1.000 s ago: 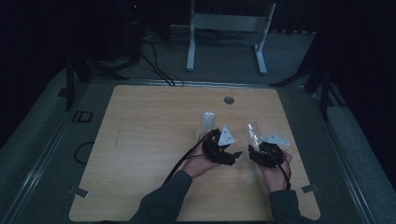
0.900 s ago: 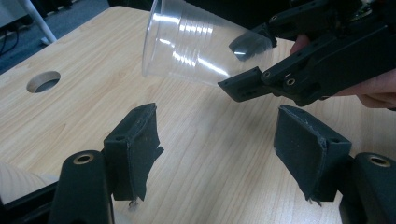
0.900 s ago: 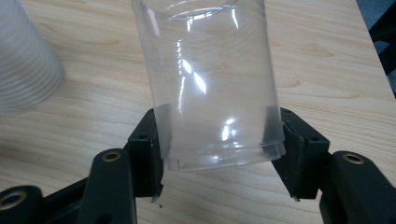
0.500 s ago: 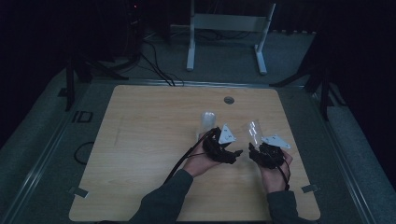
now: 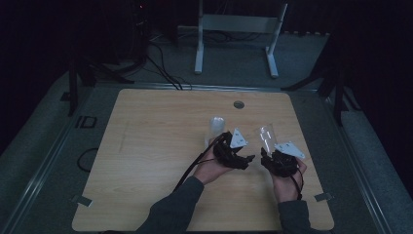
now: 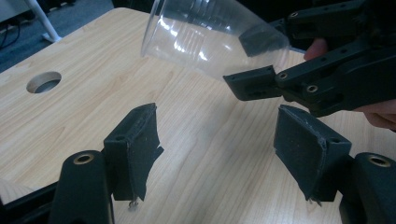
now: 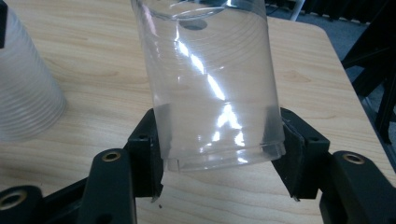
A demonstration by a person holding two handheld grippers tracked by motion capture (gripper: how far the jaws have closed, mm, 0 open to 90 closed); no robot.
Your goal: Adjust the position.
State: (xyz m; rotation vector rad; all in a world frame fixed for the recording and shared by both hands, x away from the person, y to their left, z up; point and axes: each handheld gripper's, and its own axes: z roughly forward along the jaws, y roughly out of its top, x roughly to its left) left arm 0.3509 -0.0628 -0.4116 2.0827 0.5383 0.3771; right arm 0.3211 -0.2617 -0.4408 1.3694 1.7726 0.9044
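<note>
We saw clear plastic cup (image 7: 212, 88) sitting base-first between jaws of right gripper (image 7: 219, 154), pads clamped on its lower wall, rim pointing far, held above table (image 5: 146, 146) right of centre. Cup transparent, ribbed, glossy. Left gripper (image 6: 224, 154) just left, jaws parted, holding nothing. Second cup (image 5: 215, 127) stood beyond it.

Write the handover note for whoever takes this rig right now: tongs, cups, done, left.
Right tongs: shut on a clear cup near its base, held tilted above the table.
Left tongs: jaws apart with nothing between them, just beside the held cup.
Cup stack: upside down on the table, beyond the left tongs.
Done: one cup is off the table and in a firm grip.
Left: apparently to put that cup down or onto the stack; the left tongs are free to help.
</note>
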